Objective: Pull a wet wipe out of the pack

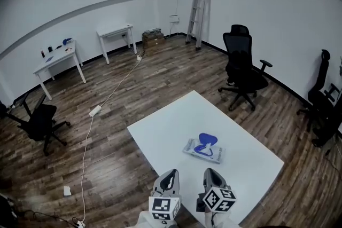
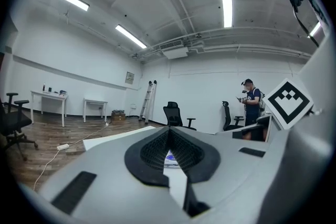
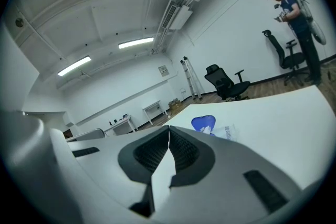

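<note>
Left gripper (image 1: 169,179): held low and close to the person's body, pointing forward and away. Jaws shut tip to tip, nothing between them. Left marker cube (image 1: 164,207) at its rear, one face upward.

Right gripper (image 1: 212,176): just beside the left one, roughly parallel, not touching it. Jaws likewise pressed together, empty. Right marker cube (image 1: 219,198) turned at a slight angle.

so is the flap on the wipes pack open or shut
Open: the blue flap stands up from the wipes pack on the table.
</note>
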Demonstrator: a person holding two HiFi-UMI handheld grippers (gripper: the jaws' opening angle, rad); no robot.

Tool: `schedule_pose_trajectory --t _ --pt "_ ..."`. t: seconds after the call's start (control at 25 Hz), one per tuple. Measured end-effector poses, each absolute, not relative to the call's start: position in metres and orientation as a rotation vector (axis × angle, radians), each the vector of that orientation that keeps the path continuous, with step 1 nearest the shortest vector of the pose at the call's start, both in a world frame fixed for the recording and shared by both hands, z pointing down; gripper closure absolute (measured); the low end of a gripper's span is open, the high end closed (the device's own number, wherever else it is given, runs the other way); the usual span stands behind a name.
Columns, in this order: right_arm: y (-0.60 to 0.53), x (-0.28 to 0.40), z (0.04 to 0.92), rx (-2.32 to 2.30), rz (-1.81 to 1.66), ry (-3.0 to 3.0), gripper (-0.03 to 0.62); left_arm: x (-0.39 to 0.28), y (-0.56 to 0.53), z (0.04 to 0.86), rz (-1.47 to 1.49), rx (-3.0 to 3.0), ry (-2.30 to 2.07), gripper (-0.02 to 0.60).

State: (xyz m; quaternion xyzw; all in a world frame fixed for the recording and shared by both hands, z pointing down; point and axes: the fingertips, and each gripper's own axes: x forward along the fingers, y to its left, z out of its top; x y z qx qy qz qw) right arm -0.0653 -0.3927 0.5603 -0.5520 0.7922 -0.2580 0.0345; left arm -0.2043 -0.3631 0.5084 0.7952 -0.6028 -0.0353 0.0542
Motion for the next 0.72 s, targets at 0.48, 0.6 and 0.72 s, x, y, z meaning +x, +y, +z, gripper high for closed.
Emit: schedule_pose_trajectory --t 0.48,0.6,0.72 --pt "-0.407 -0.069 0.580 -1.827 -0.819 2.337 0.585 -0.212 -0.391 0.520 -0.101 2.489 -1.689 0.584" --pt "-0.406 -0.061 0.580 -1.860 -0.822 2.303 0.585 -0.210 -0.399 0.519 -0.113 2.492 -1.671 0.584" --pt "-0.404 -0.055 0.580 -1.883 -0.822 2.290 0.585 -0.205 -0.403 0.521 -0.120 2.486 -1.655 0.584"
